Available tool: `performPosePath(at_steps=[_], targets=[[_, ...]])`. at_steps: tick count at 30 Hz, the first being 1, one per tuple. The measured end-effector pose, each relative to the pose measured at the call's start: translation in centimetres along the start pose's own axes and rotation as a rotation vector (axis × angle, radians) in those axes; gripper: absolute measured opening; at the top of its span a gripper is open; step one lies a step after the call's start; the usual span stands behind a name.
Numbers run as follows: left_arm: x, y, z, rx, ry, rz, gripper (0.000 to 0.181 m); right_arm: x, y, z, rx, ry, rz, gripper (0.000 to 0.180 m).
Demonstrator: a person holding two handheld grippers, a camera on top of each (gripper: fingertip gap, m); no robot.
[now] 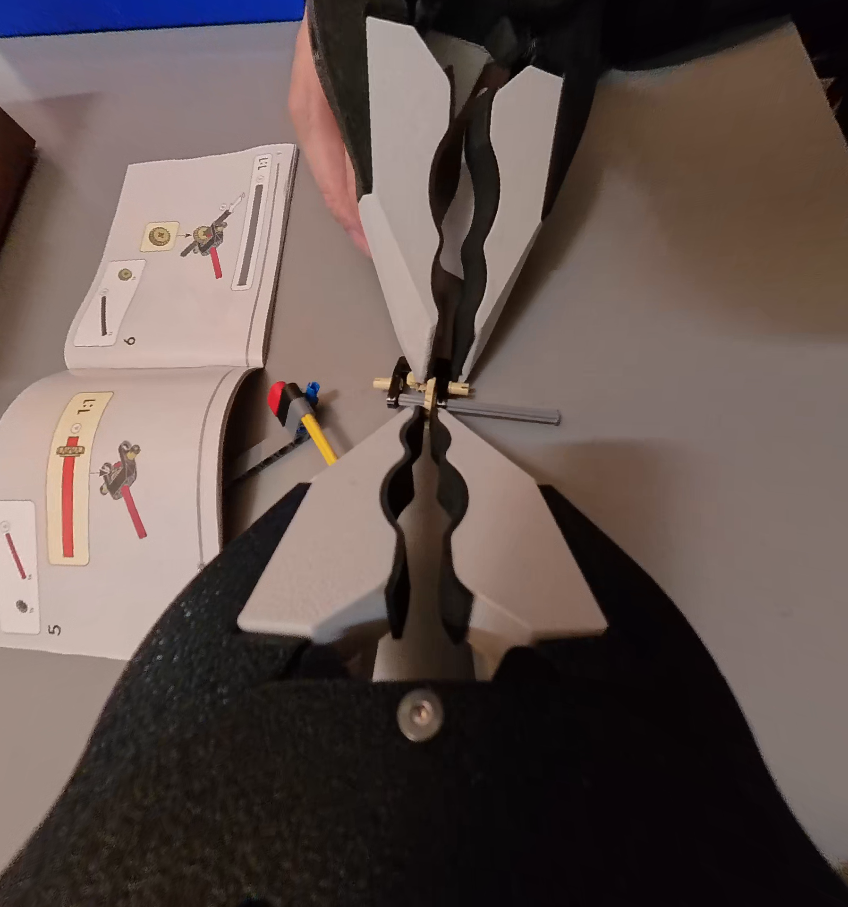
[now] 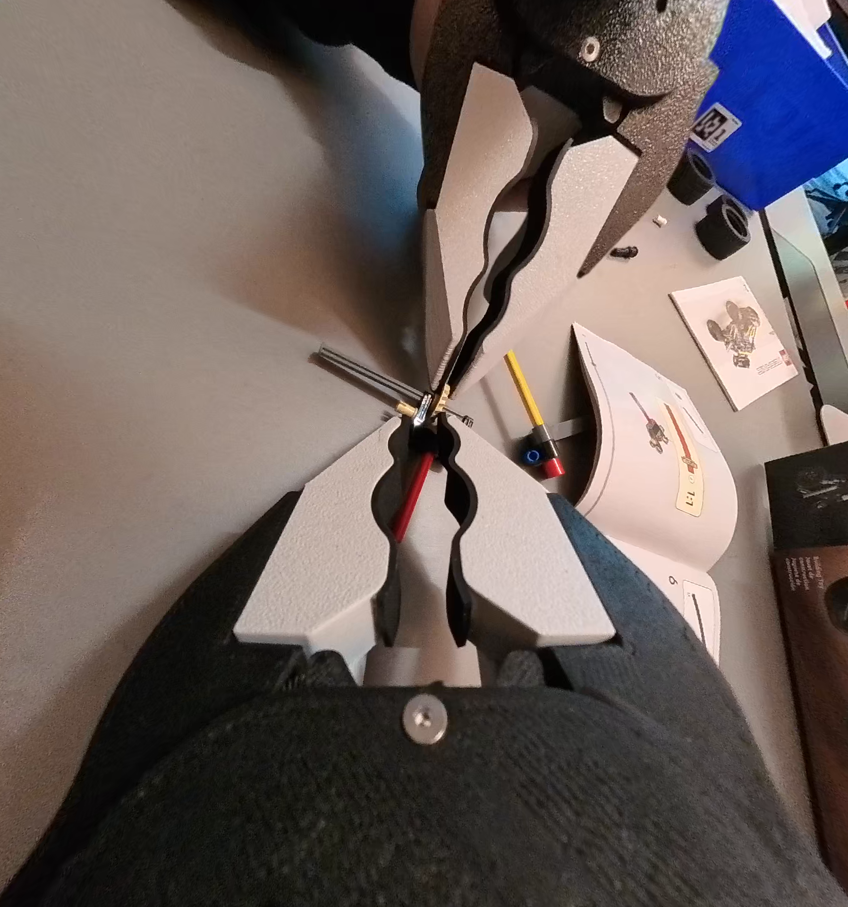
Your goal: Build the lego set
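Observation:
My two grippers meet tip to tip over the grey table [image 1: 657,343]. My left gripper [image 1: 424,414] is shut on a tan gear [image 1: 431,392] that sits on a long grey axle [image 1: 500,410]. My right gripper [image 2: 424,424] is shut on a small black connector [image 2: 422,437] with tan pins, and a red axle [image 2: 412,495] runs back from it between the fingers. The gear and grey axle [image 2: 363,375] touch the connector. The right gripper [image 1: 444,370] comes in from the top of the left wrist view; the left gripper [image 2: 449,385] comes in from the top of the right wrist view.
An open instruction booklet [image 1: 167,294] lies left of the grippers. A small sub-assembly with a yellow axle and red, grey and blue parts [image 1: 299,407] lies at its spine. A blue bin [image 2: 780,98], black tyres [image 2: 721,230], a leaflet [image 2: 736,338] and a dark box [image 2: 829,589] stand beyond. Both grippers' tips are close together, under 4 cm apart.

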State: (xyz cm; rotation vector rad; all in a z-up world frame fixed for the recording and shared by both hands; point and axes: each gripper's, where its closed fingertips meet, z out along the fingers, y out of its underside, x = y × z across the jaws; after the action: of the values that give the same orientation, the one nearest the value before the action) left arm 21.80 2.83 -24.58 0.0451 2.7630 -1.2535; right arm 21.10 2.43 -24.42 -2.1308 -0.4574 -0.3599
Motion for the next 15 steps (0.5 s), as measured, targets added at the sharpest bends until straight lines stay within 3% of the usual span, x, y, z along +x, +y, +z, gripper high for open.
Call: performPosePath(at_steps=[10, 15], targets=[[0.3, -0.2, 0.1, 0.0, -0.032, 0.059, 0.001, 0.0, -0.3, -0.4, 0.01, -0.011, 0.081, 0.009], [0.4, -0.3, 0.2, 0.005, -0.049, 0.1, 0.001, 1.1, 0.5, -1.0, -0.016, 0.015, 0.238, 0.028]])
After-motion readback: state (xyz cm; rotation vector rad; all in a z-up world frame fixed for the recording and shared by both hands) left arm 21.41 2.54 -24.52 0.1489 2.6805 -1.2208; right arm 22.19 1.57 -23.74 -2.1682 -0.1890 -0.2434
